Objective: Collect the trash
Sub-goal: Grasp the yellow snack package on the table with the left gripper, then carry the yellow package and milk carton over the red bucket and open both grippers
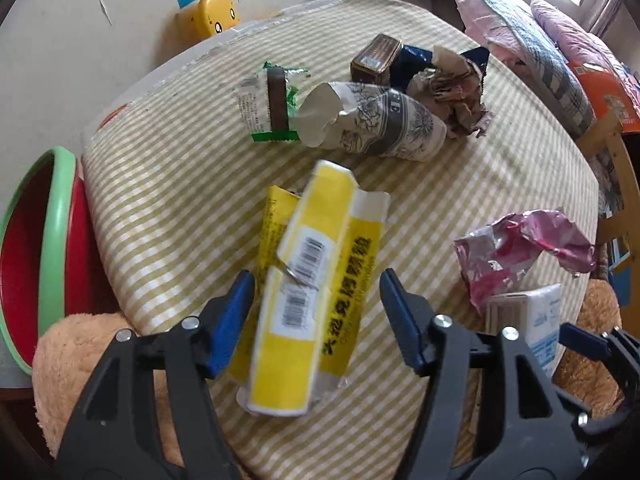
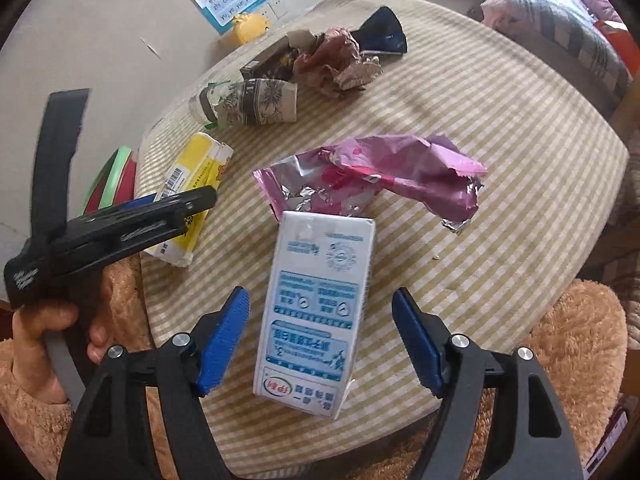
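We are at the pick-up stage of the trash collection, with two pieces lined up and neither yet gripped. On the striped counter [image 1: 160,184], the left hand-held gripper [image 1: 316,300] straddles a yellow wrapper [image 1: 308,292] lying flat; its blue fingers [image 1: 232,320] stand apart on either side of the pack, pads clear of it, so it holds nothing. The right hand-held gripper [image 2: 320,332] frames a white and blue milk carton [image 2: 316,312] the same way, jaws wide, a gap showing on both sides, nothing clamped.

Taking the milk carton as our landmark: a crumpled pink foil bag [image 2: 380,176] lies just beyond it, touching or nearly touching its far end. The yellow wrapper sits to its left, near the counter's edge. Farther beyond, well apart, lie a tipped paper cup [image 2: 260,104], a green-edged packet [image 1: 264,108], a small brown box [image 1: 376,60], a dark blue wrapper [image 2: 384,32] and a wad of crumpled brown paper [image 2: 340,64]. A red bin with a green rim [image 1: 56,216] waits off the counter's left side, beyond the yellow wrapper.

We judge the next move calls for each gripper to settle lower and close squarely across its piece. The wrapper is soft and flat, so it may buckle or slip; the carton looks firmer. Then both go toward the bin.
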